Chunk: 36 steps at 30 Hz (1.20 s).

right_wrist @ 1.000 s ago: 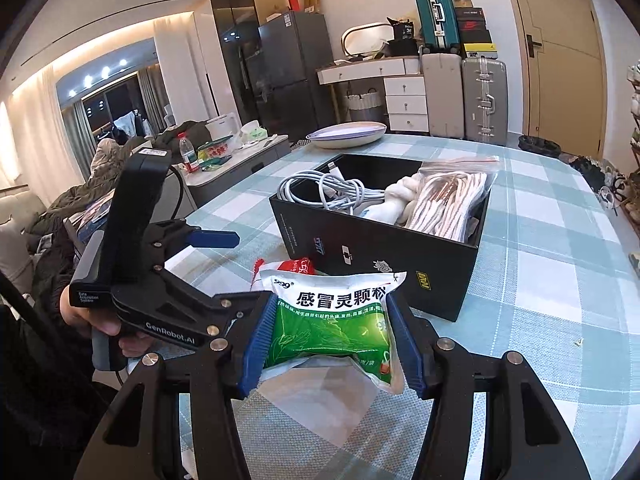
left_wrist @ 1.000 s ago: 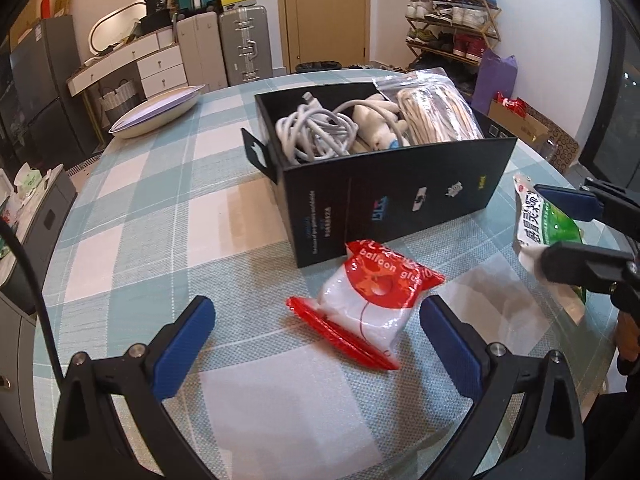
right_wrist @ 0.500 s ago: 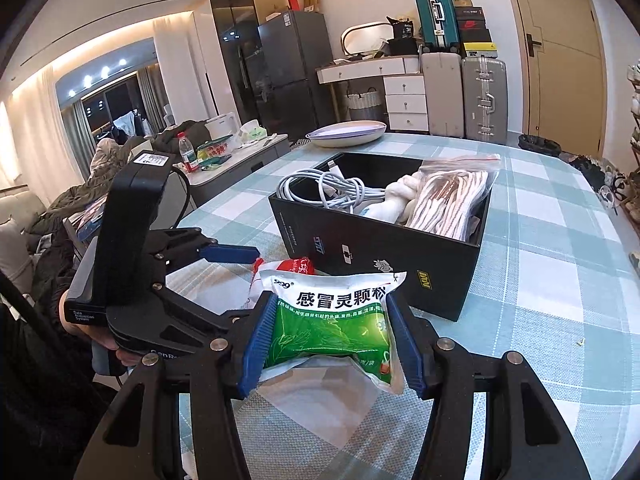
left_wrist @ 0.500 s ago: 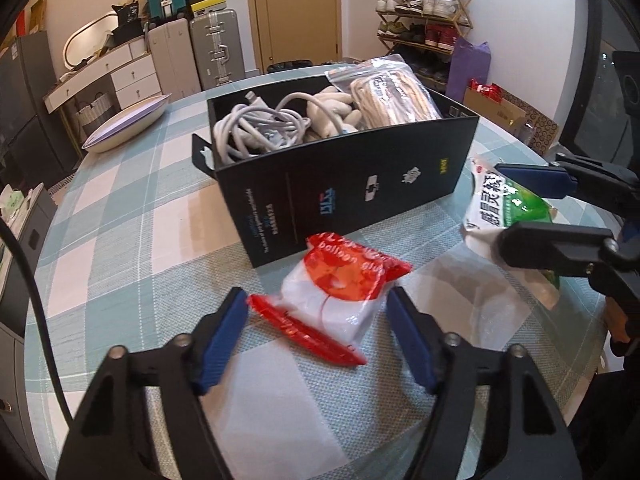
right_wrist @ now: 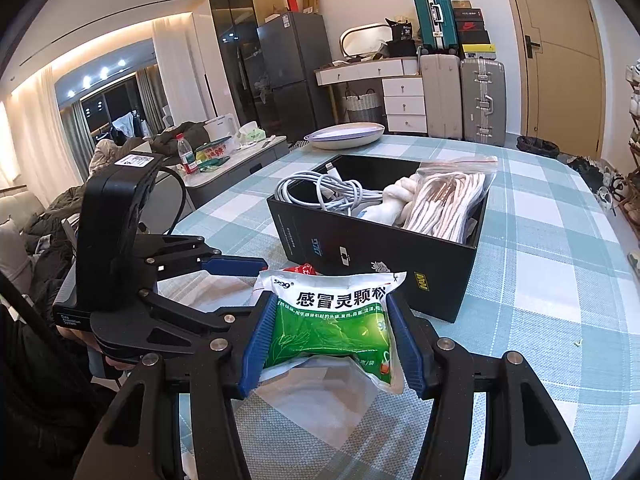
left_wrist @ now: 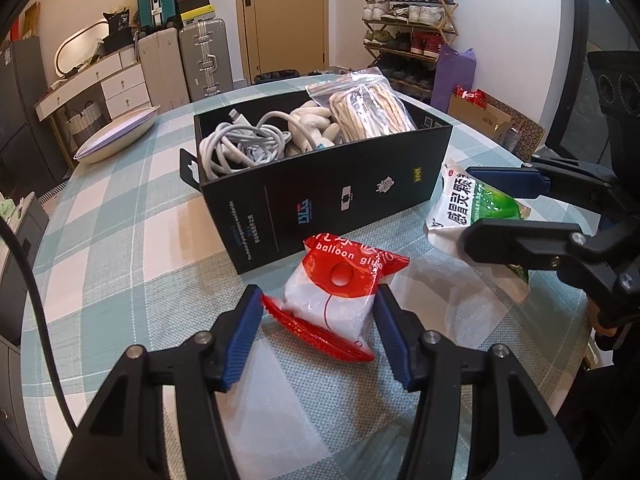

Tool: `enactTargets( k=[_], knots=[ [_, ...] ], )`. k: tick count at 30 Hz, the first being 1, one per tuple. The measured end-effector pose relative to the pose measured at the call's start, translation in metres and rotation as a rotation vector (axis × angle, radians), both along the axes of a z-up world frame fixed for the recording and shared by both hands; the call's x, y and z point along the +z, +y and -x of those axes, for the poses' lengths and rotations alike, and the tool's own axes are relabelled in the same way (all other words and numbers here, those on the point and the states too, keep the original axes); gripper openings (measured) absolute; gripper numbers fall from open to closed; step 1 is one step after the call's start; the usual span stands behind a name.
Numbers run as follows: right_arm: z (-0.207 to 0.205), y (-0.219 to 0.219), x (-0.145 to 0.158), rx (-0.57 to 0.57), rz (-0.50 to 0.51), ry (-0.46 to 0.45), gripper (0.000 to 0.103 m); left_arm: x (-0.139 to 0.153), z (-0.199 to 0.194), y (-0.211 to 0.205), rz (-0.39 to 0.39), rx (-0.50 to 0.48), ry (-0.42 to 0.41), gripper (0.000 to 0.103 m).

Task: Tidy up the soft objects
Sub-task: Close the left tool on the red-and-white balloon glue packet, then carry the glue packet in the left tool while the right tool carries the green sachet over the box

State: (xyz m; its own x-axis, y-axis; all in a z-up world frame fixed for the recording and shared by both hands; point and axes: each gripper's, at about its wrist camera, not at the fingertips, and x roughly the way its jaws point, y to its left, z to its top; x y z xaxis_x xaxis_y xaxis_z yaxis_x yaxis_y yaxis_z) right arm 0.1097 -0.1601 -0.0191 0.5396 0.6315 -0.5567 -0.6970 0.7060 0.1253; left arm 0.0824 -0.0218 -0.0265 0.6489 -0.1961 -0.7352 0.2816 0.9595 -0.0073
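While the checked teal-and-white woven cloth covers the round bench, the left tool sits low over it with its ribbed blue pads on either side of a crinkly plastic packet, red at the top and along its lower seam, white and puffy in the middle, printed "balloon glu…" in white letters. The pads look to be touching or nearly touching the packet's sides, yet the packet lies flat on the cloth, so I cannot tell whether the grip has closed on it. Off to that tool's right, the right tool is clenched on a glossy green-and-white sachet marked "999" with a row of bold Chinese characters; the pouch bulges between the blue pads and its lower edge droops toward the cloth. Just behind both packets stands a rectangular black cardboard box with small white logos and a yellow mark on its near wall. Inside lie a coiled white cable, a soft white plush shape and a clear zip bag of cream cord.
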Motion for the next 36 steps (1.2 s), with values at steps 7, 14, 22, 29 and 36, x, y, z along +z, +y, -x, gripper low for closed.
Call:
enactTargets(
  k=[7,14,22,29,36],
  knots=[
    [0.003,-0.005,0.007,-0.007,-0.033,-0.024,0.057,0.013,0.006,0.003,0.02,0.013,-0.039,0.056],
    [0.008,-0.007,0.014,-0.01,-0.058,-0.051,0.057,0.025,0.009,0.006,0.036,0.029,-0.077,0.056],
    [0.012,-0.011,0.023,-0.045,-0.086,-0.083,0.057,0.04,0.013,0.011,0.053,0.048,-0.126,0.056],
    [0.011,-0.017,0.036,-0.093,-0.116,-0.109,0.057,0.055,0.014,0.016,0.064,0.071,-0.166,0.056],
    [0.004,-0.02,0.045,-0.147,-0.135,-0.129,0.057,0.072,0.007,0.024,0.077,0.094,-0.207,0.056]
  ],
)
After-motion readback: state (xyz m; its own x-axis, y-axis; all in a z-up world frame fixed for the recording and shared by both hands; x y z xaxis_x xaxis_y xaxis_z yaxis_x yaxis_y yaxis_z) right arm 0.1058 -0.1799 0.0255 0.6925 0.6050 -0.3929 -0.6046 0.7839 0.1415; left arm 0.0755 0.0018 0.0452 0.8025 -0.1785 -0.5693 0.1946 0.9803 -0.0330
